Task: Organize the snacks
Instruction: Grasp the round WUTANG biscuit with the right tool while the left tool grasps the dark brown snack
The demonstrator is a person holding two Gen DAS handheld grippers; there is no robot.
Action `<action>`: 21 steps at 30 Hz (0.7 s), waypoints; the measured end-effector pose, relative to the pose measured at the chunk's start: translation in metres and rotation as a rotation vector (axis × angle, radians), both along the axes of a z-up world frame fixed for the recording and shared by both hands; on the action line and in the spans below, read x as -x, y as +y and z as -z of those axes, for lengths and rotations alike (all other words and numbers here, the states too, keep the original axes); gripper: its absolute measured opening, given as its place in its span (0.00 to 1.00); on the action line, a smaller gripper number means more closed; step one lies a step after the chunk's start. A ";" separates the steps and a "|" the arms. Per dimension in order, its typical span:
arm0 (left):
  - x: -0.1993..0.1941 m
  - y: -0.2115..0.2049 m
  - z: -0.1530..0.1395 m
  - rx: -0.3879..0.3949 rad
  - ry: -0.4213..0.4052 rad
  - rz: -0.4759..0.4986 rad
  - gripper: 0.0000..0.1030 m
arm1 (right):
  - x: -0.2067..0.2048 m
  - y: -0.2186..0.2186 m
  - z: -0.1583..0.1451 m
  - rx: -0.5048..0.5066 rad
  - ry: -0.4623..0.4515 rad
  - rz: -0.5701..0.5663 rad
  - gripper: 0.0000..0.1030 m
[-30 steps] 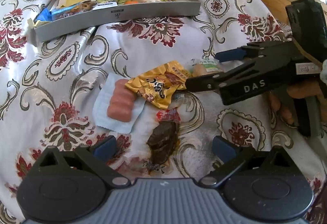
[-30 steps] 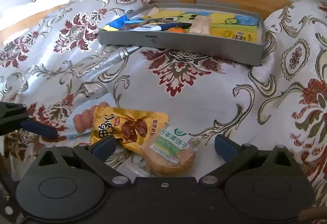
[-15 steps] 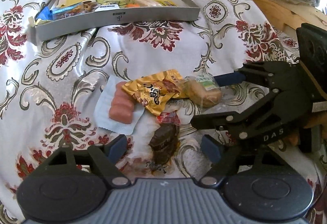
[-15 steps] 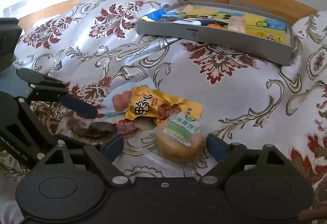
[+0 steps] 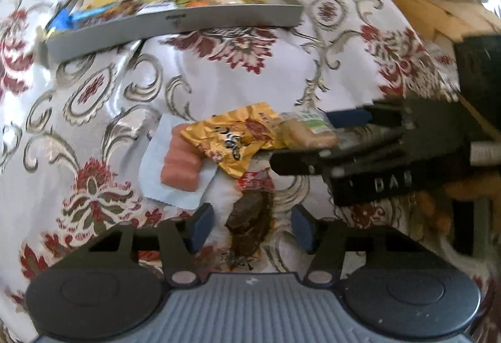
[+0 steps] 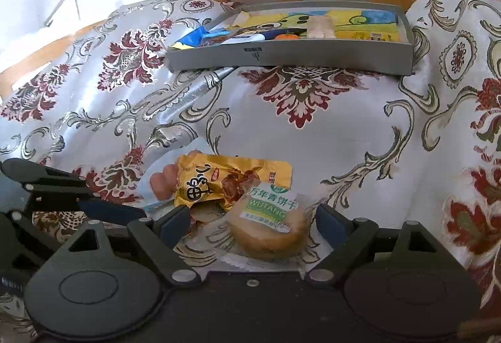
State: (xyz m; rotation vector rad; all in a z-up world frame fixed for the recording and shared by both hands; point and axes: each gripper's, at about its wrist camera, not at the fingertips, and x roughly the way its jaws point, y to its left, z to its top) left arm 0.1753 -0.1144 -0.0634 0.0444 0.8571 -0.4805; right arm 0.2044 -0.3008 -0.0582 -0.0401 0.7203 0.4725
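Golden-brown, the wrapped round cake (image 6: 266,228) is bracketed by the wide-open, empty right tongs (image 6: 249,225), well short of the grey tray (image 6: 288,56), while the left tongs (image 5: 250,227), open and empty, straddle the dark packet (image 5: 250,224)

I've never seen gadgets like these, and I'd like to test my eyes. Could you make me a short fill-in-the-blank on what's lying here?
1. The right gripper straddles a round ___ in clear wrap.
2. The left gripper straddles a ___ coloured snack.
3. The grey tray sits at the ___ side of the cloth.
4. The gold packet partly covers the pink ___.

Missing words: biscuit; brown; far; sausages
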 end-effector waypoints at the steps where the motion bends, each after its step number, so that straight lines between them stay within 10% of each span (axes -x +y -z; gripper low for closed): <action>1: -0.002 0.002 0.000 0.006 0.007 -0.009 0.54 | 0.001 0.002 0.000 0.009 -0.003 0.006 0.82; 8: -0.003 -0.001 0.001 -0.015 0.009 -0.011 0.52 | 0.007 -0.005 0.000 -0.002 -0.018 0.067 0.62; 21: 0.012 0.003 -0.005 0.000 0.011 -0.030 0.48 | 0.032 -0.024 -0.007 -0.090 -0.014 0.130 0.57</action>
